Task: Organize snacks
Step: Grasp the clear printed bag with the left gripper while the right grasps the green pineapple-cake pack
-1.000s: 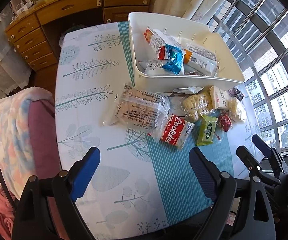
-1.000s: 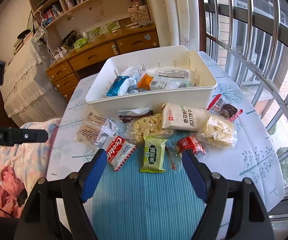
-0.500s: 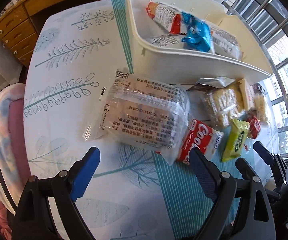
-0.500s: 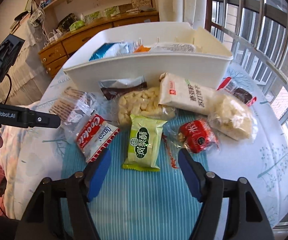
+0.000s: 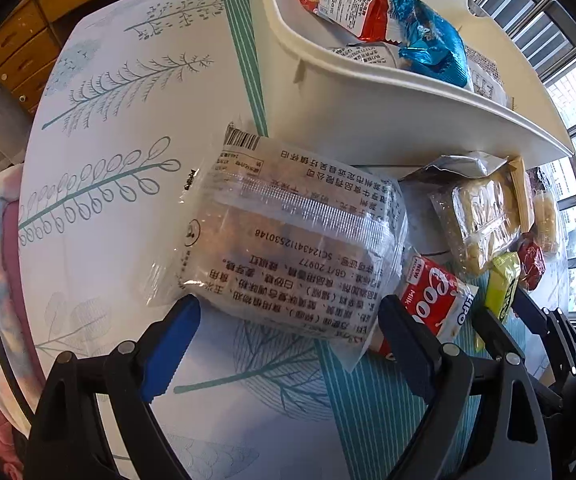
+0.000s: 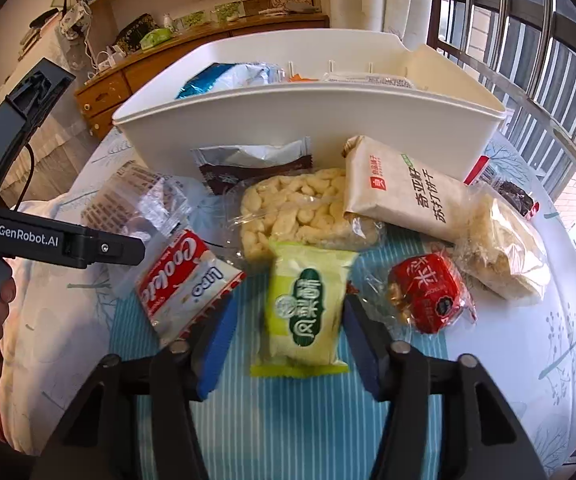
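Note:
A white bin [image 5: 368, 116] [image 6: 312, 124] holding several snack packs stands at the back of the table. Loose snacks lie in front of it. My left gripper [image 5: 288, 344] is open, its blue fingers flanking the near end of a large clear cake pack [image 5: 288, 236] [image 6: 136, 200]. My right gripper [image 6: 288, 340] is open, its fingers on either side of a green pastry pack [image 6: 308, 304] [image 5: 502, 290], close to it. A red-and-white Cookies pack [image 6: 184, 284] [image 5: 432, 304] lies between the two.
A clear bag of pale puffs [image 6: 300, 208], a beige cracker pack [image 6: 404, 192], a small red pack [image 6: 428, 292] and a crumbly clear bag [image 6: 500, 244] lie by the bin. A wooden dresser [image 6: 192, 52] stands behind. Windows are on the right.
Both grippers have moved forward and down toward the snacks. The left now brackets the clear cake pack; the right now brackets the green pack and its fingers have narrowed.

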### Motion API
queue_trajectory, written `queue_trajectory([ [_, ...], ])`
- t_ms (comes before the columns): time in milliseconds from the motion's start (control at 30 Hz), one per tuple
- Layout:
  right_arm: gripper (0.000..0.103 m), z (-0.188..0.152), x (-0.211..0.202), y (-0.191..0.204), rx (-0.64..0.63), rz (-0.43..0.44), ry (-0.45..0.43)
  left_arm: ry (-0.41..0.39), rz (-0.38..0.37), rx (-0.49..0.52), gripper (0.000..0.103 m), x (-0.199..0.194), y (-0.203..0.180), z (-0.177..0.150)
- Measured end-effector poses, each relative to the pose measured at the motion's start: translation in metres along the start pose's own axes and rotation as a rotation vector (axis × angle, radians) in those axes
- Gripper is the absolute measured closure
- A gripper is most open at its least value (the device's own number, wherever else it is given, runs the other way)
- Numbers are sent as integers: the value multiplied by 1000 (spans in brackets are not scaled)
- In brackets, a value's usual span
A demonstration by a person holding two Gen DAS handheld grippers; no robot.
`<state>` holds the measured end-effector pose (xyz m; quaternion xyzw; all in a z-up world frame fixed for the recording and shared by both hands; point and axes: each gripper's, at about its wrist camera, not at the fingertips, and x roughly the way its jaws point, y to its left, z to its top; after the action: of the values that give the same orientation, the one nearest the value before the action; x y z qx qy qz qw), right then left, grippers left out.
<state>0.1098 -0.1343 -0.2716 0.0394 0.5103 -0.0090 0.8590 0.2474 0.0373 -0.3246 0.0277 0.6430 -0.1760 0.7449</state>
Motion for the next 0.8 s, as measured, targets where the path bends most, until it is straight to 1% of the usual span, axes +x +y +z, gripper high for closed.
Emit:
queue_trajectory([
  [67, 62, 0, 4, -2, 7, -2, 15, 1, 2, 1, 13, 2, 0, 2],
  [100, 63, 0, 5, -2, 9, -3, 20, 0, 4, 2, 12, 3, -1, 3],
  [267, 64, 1, 6, -3, 14, 1, 28, -8, 1, -11, 12, 6, 1, 7],
  [400, 64, 3, 5, -3, 16, 6, 53, -18, -9, -47, 13, 4, 8, 14],
  [467, 64, 5, 3, -3, 11, 9, 60, -23, -3, -56, 24, 2, 12, 14],
  [500, 64, 6, 2, -3, 8, 11, 64, -24, -11, -70, 26, 0, 15, 13],
  [567, 64, 8, -2, -2, 1, 20, 65, -21, -31, -93, 37, -1, 19, 13],
  [600, 64, 9, -3, -3, -2, 22, 66, -17, -39, -105, 39, -1, 20, 13],
  [667, 64, 12, -6, -3, -4, 26, 68, -6, -57, -127, 54, -1, 22, 11],
  [800, 64, 20, -18, -4, -9, 46, 60, -5, -68, -172, 69, -5, 24, 6],
])
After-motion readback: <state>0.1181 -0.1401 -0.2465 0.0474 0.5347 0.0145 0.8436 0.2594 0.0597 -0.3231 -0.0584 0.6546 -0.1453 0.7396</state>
